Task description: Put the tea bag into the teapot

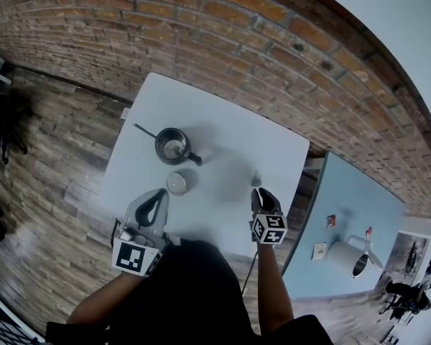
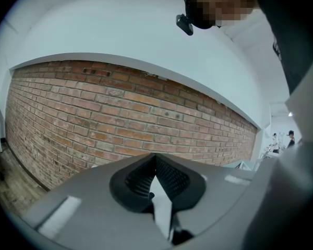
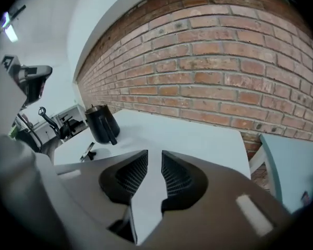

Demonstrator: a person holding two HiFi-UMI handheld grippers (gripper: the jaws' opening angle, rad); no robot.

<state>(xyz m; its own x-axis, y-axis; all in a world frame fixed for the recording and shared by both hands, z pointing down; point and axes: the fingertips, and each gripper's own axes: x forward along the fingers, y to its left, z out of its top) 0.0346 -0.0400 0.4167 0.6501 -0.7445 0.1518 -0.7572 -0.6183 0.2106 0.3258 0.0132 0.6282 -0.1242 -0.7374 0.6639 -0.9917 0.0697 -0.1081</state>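
We see a smooth, matt white bench (image 1: 230, 131). On it the teapot (image 1: 172, 146) looks like dark metal with a dull sheen, a shiny silvery lid (image 1: 176, 183) just beside it and a rough brick wall (image 1: 201, 27) behind it.

The white table (image 1: 223, 131) carried an open dark teapot (image 1: 172, 146), a thin dark utensil (image 1: 144, 130) just beside it, a round lid (image 1: 176, 183) nearer the front, and a small pale object (image 1: 256, 179) well apart, too small to tell.

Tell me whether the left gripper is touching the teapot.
Apart. The head view shows a stretch of table between the left gripper and the teapot.
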